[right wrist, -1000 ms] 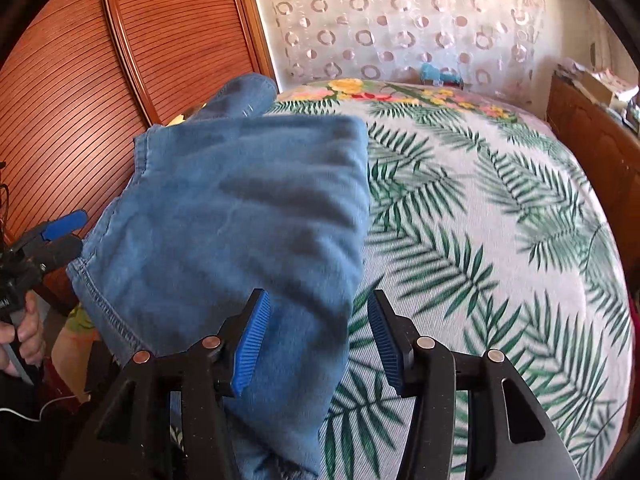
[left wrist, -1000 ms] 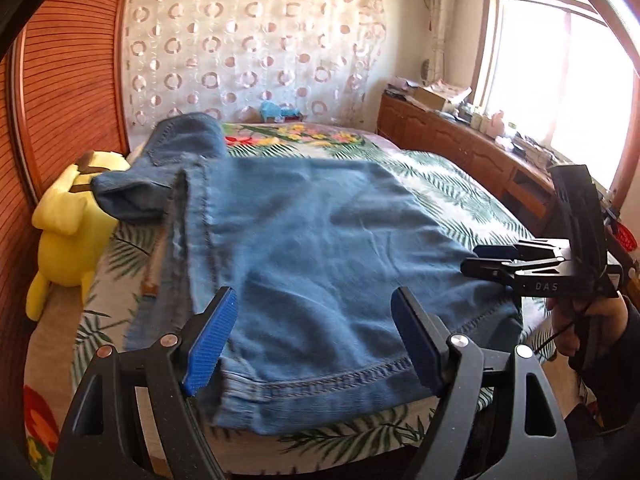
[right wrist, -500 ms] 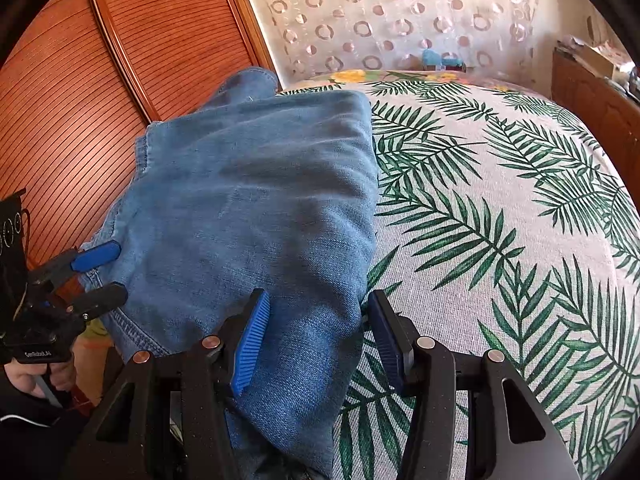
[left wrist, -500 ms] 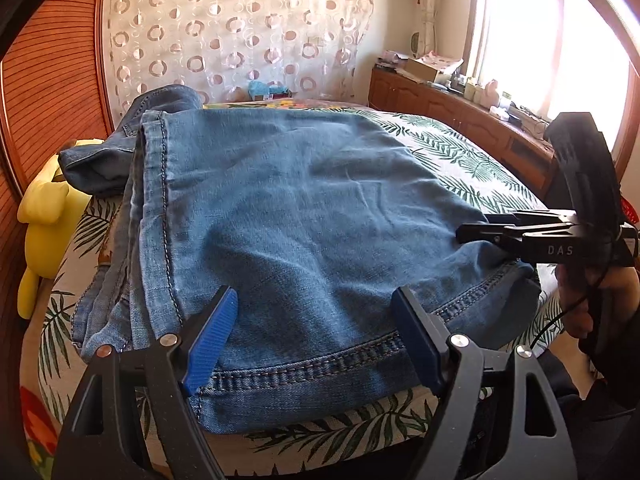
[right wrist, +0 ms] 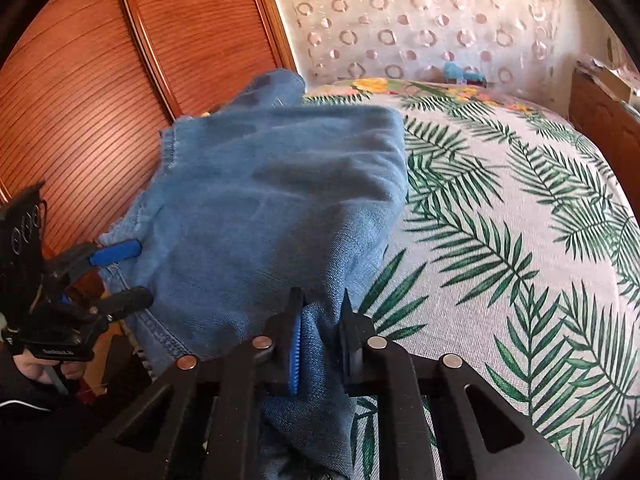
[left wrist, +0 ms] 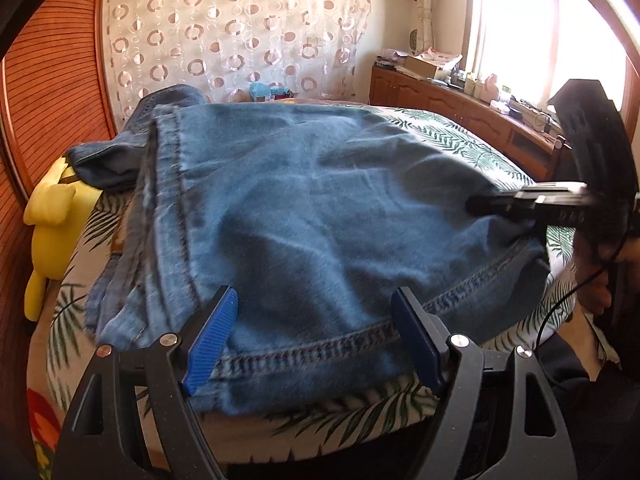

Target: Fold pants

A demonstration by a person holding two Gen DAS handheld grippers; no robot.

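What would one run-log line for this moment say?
stage: fold underway | jeans: folded on bed | right gripper: shut on jeans corner | left gripper: open at hem

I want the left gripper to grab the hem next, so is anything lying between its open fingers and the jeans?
Nothing visible. The left gripper is open with the hem of the jeans directly between its fingers, bare denim only. The right gripper is clamped on the far corner, well to the side.

Left gripper (left wrist: 312, 336): fingers spread wide apart, level. Right gripper (right wrist: 320, 344): fingers clamped on denim, held low.
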